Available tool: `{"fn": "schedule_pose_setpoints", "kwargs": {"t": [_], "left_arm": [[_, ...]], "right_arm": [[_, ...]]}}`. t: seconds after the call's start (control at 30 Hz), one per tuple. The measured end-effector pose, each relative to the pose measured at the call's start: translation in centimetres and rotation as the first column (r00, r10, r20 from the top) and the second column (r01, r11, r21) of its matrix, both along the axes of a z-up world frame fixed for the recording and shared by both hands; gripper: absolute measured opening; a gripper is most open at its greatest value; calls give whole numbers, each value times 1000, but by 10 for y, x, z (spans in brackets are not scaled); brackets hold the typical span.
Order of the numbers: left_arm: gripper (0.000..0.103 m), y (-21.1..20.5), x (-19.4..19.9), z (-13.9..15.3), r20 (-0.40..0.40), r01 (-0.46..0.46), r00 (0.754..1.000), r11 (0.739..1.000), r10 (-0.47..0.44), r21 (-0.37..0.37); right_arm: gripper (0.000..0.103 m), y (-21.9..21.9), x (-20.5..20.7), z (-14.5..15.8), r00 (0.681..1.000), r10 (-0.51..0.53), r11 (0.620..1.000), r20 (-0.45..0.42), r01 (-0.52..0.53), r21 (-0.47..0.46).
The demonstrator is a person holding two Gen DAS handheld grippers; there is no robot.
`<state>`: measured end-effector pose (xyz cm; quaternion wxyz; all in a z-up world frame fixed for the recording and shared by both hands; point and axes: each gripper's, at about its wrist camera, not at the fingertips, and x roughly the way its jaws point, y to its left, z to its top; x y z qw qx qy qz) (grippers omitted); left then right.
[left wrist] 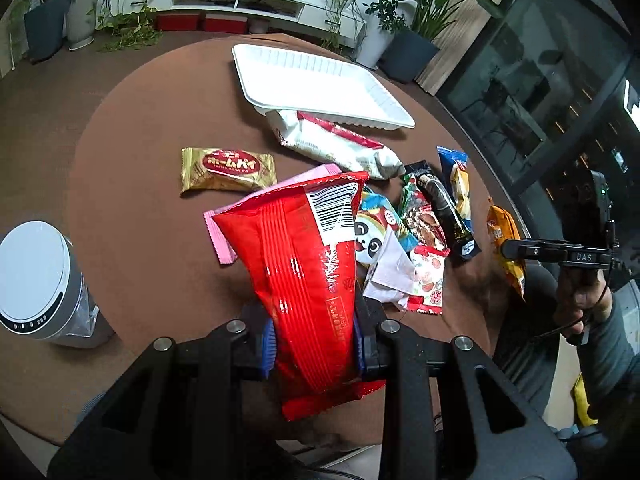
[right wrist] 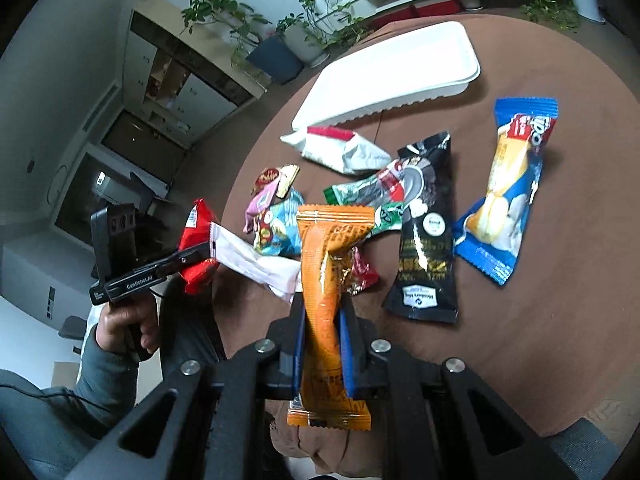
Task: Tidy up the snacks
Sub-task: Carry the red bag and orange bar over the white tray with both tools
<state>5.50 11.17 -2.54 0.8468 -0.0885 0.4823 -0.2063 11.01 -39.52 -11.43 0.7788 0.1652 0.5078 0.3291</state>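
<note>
Clamped between the left gripper (left wrist: 314, 346) fingers, a red snack bag (left wrist: 308, 264) is held above the table's (left wrist: 132, 216) near edge. An orange packet (right wrist: 326, 280) is pinched by the right gripper (right wrist: 323, 354). Other snacks are piled mid-table; a white tray (left wrist: 320, 80) sits at the far edge.

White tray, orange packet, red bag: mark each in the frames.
white tray (left wrist: 320, 76): left wrist view, bare ribbed floor.
orange packet (right wrist: 326, 292): right wrist view, mid-body, just above the right gripper's fingers.
red bag (left wrist: 296, 264): left wrist view, middle of the body, above the left gripper's fingers.
</note>
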Motion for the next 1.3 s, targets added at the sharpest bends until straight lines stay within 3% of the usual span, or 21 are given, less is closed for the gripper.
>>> {"fn": "schedule_pose_setpoints", "kwargs": {"t": [0.23,0.5,0.67,0.9,1.1,1.3], "left_arm": [[26,4,-1,9,10,10,1000,997,-9,-78],[26,17,12,31,52,-10,999,994,16,-113],[26,34,40,51,90,-40,995,992,51,-121],[26,36,95,83,145,-55,987,995,67,-81],[26,10,161,105,179,-39,983,998,45,-39],[26,-35,223,90,122,-10,992,1000,12,-22]], "right_arm": [[16,-7,6,4,999,-40,998,0,40,43],[16,-32,17,6,990,-140,986,4,139,89],[16,-70,33,14,959,-284,953,5,281,111],[16,-104,65,49,898,-428,903,99,421,90],[16,-78,117,84,887,-419,908,195,409,90],[16,-13,179,89,915,-343,939,215,335,72]]}}
